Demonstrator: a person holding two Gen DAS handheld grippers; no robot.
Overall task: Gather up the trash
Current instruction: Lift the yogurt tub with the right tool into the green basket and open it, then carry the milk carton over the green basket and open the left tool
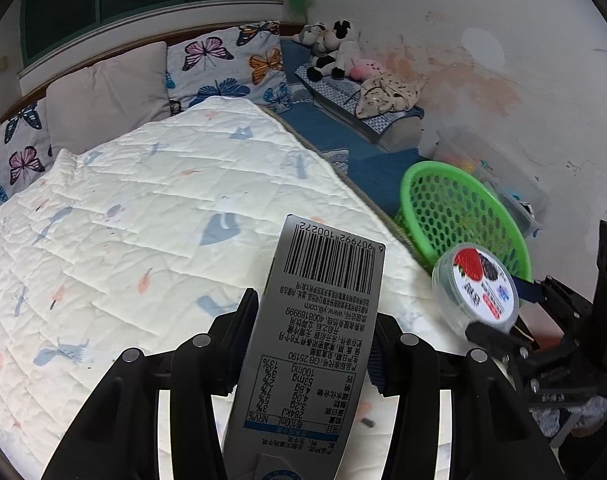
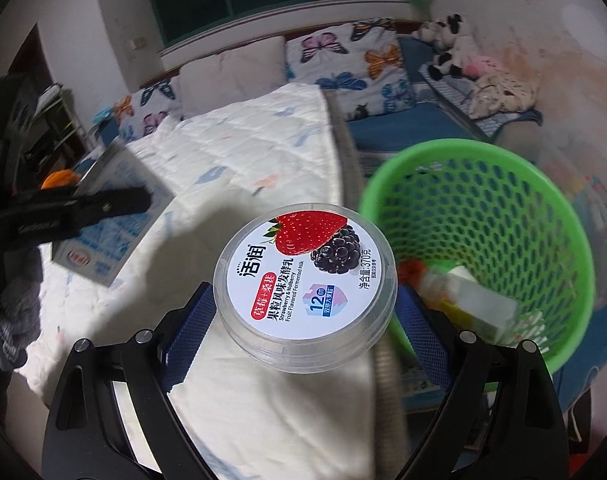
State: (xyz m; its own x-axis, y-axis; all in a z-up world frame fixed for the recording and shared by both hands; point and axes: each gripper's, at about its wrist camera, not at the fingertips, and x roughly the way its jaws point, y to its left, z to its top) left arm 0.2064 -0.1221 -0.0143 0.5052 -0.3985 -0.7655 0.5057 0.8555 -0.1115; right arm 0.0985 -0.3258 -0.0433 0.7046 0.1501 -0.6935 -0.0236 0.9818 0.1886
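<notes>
Milk carton (image 1: 311,332) clamped in left gripper (image 1: 307,344); right gripper (image 2: 303,312) grips yogurt tub (image 2: 305,284).

The right gripper (image 2: 305,312) is clamping a round yogurt tub (image 2: 305,280) above the quilt (image 2: 239,168), just beside the green basket (image 2: 483,160) holding scraps.

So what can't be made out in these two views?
- Basket contents: right wrist view, blurred, partly behind the right gripper.
- Milk carton front: left wrist view, facing away, bottom cut by the frame edge.
- Yogurt tub contents: hidden under its label.
- Clear bin by the wall: too hazy.
</notes>
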